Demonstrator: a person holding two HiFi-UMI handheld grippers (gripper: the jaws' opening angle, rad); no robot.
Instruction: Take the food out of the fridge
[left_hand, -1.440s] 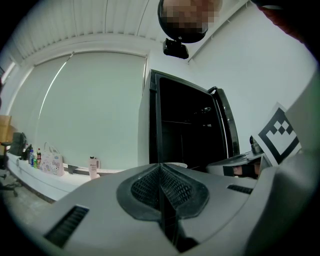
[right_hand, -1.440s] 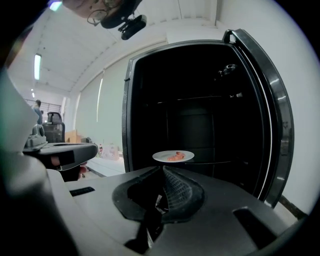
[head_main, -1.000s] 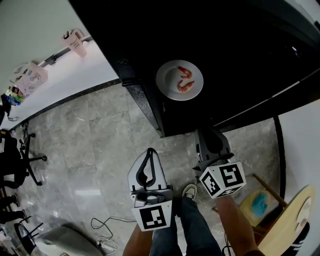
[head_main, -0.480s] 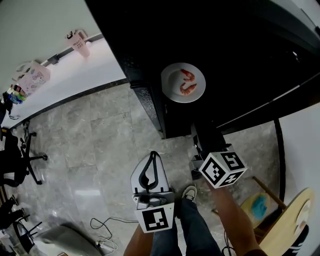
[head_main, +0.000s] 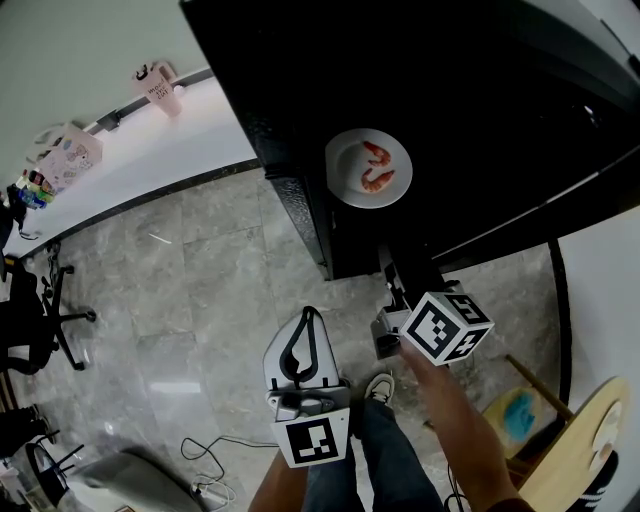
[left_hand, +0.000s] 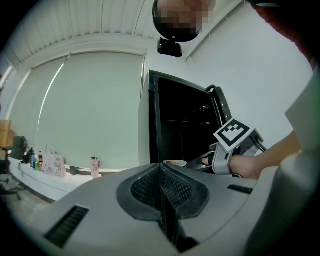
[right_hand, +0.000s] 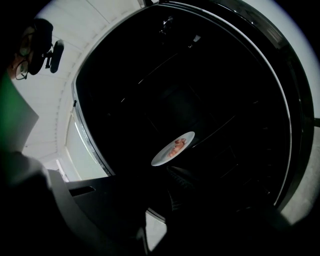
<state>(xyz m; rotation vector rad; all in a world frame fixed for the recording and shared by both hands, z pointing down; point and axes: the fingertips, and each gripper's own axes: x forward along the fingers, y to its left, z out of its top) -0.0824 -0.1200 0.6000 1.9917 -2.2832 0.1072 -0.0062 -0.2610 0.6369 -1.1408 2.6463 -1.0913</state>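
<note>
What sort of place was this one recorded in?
Probably an office pantry or lab space, not a home kitchen: a black fridge stands open with a plate of shrimp inside, on a polished grey stone floor, with an office chair and a long white counter nearby.

The fridge (head_main: 450, 120) fills the head view from 12 to 3 o'clock. The plate (head_main: 369, 168) lies in it near its left edge, with shrimp (head_main: 377, 165) on it. The right hand-held gripper (head_main: 398, 285) is at the plate's 6 o'clock, before the fridge. The left hand-held gripper (head_main: 305, 318) is at the right one's 8 o'clock, above the floor (head_main: 200, 280). The tabletop (head_main: 130, 150) runs at 10 o'clock, carrying a cup (head_main: 155, 85) and a bag (head_main: 68, 155).
</note>
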